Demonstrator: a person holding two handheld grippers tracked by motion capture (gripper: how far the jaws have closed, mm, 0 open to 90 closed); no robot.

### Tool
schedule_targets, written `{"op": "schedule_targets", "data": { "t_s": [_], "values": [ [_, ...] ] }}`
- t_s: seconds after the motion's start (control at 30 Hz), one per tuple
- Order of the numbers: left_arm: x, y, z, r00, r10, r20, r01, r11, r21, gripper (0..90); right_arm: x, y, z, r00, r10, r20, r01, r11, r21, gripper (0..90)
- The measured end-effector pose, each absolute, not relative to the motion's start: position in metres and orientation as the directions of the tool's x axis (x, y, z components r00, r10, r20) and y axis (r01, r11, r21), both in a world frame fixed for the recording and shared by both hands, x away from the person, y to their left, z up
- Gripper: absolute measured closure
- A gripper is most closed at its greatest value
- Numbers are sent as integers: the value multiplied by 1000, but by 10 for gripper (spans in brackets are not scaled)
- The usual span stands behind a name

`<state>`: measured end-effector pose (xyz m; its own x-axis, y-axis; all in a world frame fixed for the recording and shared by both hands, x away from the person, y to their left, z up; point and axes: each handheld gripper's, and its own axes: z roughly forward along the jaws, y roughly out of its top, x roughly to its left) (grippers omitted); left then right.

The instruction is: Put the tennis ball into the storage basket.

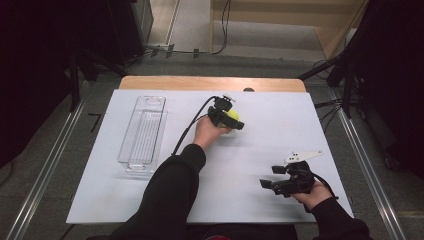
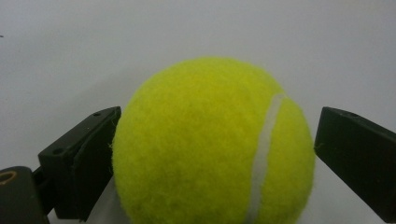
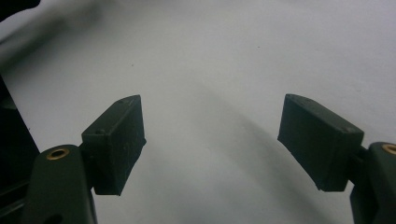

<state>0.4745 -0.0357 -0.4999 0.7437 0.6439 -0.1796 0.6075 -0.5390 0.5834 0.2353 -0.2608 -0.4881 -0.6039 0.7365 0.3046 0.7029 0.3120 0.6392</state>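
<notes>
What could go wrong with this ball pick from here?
1. The left gripper has the tennis ball between its jaws, but a sliver of gap shows on the right side; lifting now could let it roll off.
2. The grip looks set low on the ball, so it may squirt out when squeezed.
3. The clear tray is narrow; a loose drop could bounce out.
</notes>
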Motion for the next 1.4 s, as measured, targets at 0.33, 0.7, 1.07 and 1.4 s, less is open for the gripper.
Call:
{"op": "schedule_targets", "data": {
  "t_s": [0.33, 0.7, 1.07, 1.4],
  "values": [
    [470, -33, -500, 745, 656, -121, 577, -545, 608, 203, 235, -261, -488, -604, 736, 304, 702, 312, 640, 206],
    [470, -31, -500, 744, 658, -115, 574, -541, 615, 264, 235, -261, -488, -604, 737, 305, 703, 311, 640, 206],
    [467, -33, -494, 748, 651, -129, 576, -539, 614, 268, 235, -262, -488, -602, 738, 304, 704, 311, 639, 206],
    [462, -28, -479, 767, 622, -156, 568, -547, 615, 268, 235, -261, -488, -603, 738, 303, 703, 312, 639, 206]
  ]
}}
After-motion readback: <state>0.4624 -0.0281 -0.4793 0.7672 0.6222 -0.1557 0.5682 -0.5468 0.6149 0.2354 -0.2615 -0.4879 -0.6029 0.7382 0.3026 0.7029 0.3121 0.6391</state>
